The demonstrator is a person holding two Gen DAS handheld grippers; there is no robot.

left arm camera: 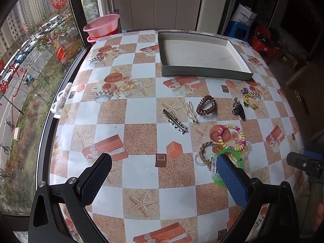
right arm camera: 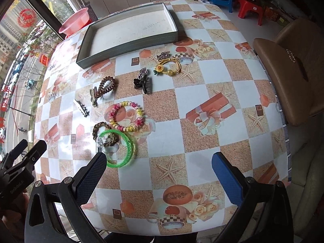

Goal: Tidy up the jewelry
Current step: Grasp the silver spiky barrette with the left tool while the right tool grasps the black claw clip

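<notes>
Jaws apart; three hair clips.

Tray behind hair ties, clips on table.

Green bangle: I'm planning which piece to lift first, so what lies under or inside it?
The green bangle overlaps a brown braided hair tie and a clear clip, both visible through its ring. Anything beneath its rim is hidden.

The table is bare on the right side. Hair things sit between there and the tray. The green bangle lies closest.
</notes>
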